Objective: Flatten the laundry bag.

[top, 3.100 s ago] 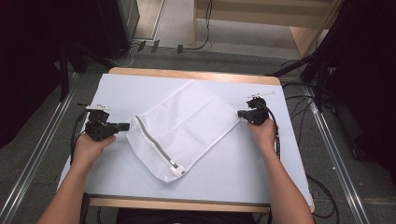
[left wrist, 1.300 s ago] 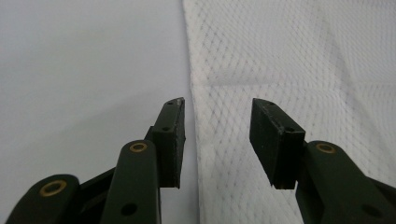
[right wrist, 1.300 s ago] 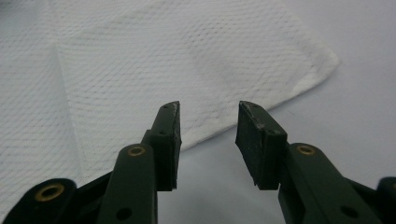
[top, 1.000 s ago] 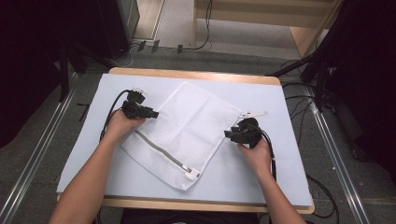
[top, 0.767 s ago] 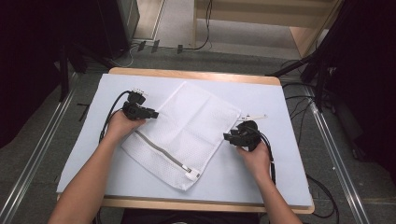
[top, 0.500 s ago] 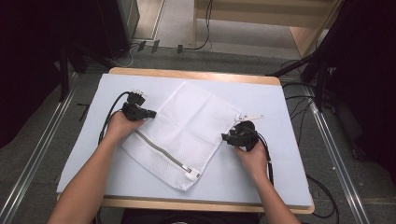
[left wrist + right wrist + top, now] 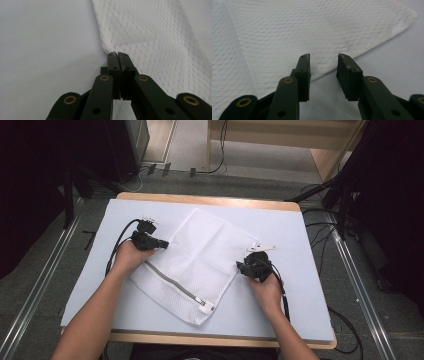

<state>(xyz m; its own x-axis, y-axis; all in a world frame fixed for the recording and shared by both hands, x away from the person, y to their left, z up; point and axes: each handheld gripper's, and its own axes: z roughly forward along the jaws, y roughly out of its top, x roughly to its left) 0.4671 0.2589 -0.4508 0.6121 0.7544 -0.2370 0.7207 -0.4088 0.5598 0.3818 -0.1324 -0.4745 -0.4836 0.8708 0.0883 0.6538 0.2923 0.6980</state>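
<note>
A white mesh bag (image 7: 200, 255) with a grey zipper (image 7: 175, 285) lies flat and askew on the white table cover (image 7: 300, 230). My left gripper (image 7: 161, 242) is at the bag's left edge and shut on the fabric there. In the left gripper view, the mesh bag (image 7: 155, 37) puckers at the closed tips of the left gripper (image 7: 118, 53). My right gripper (image 7: 240, 266) is at the bag's right edge. Its jaws have just been closing but stand apart. In the right gripper view, the hem of the bag (image 7: 287, 30) runs between the tips of the right gripper (image 7: 323, 58), with no pad pressing on it.
The table's wooden rim (image 7: 210, 199) shows at the far side. Cables (image 7: 325, 240) trail off the right side onto the floor. Dark equipment (image 7: 100, 150) stands beyond the far left corner. Metal rails (image 7: 40, 300) run along the floor on both sides.
Both hands moved in from the table's sides to the bag's edges, and the bag shifted. The left jaws shut on the left edge. The right gripper crept left onto the right edge.
</note>
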